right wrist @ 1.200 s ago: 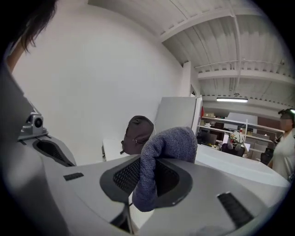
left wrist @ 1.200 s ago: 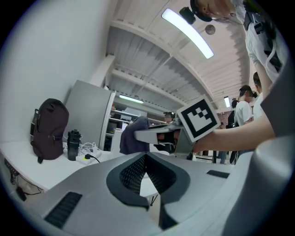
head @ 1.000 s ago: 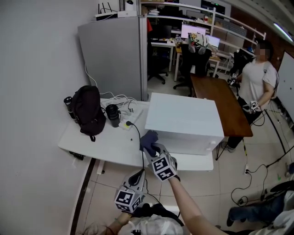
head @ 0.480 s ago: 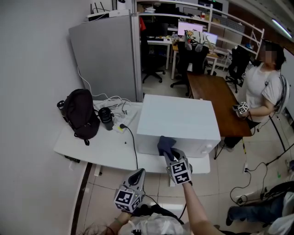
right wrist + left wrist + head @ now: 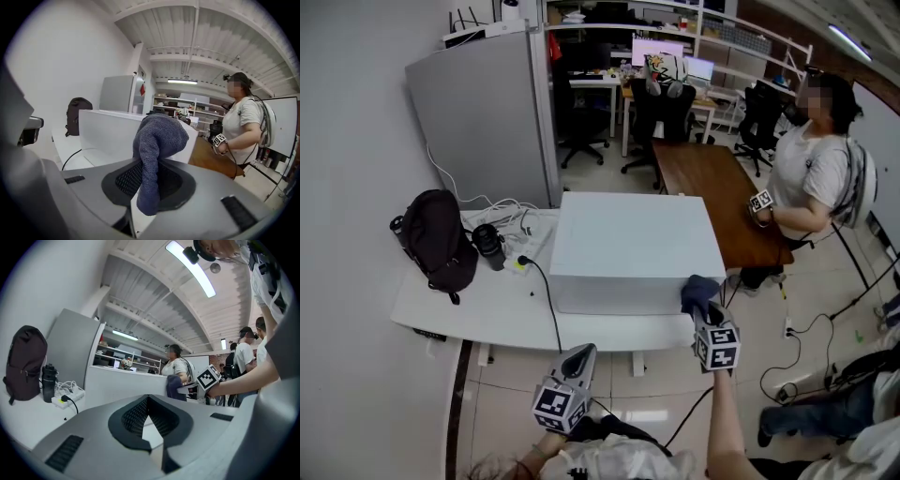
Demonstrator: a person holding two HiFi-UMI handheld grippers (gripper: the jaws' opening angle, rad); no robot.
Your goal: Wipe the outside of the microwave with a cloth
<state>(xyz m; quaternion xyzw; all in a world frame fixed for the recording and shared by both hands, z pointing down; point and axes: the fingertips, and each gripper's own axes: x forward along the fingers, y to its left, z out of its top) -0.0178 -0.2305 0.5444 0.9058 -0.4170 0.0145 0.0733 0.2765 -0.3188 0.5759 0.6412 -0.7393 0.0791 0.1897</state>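
Note:
The white microwave (image 5: 633,248) stands on a white table (image 5: 469,314). My right gripper (image 5: 701,307) is shut on a dark blue cloth (image 5: 699,289), which is pressed against the microwave's front right corner. In the right gripper view the cloth (image 5: 157,136) bunches up out of the right gripper (image 5: 151,165), with the microwave (image 5: 112,131) just behind it. My left gripper (image 5: 581,354) hangs low in front of the table edge, shut and holding nothing. The left gripper view looks past the left gripper (image 5: 148,401) at the microwave (image 5: 122,385) and the cloth (image 5: 174,386).
A black backpack (image 5: 436,239), a dark bottle (image 5: 487,246) and a power strip (image 5: 520,262) with cables lie left of the microwave. A black cord (image 5: 546,295) runs over the table. A grey partition (image 5: 483,112) stands behind. A person (image 5: 811,178) stands by a brown table (image 5: 712,197).
My right gripper has carried the cloth rightward along the microwave's front, from the left corner to the right corner. The left gripper has stayed put.

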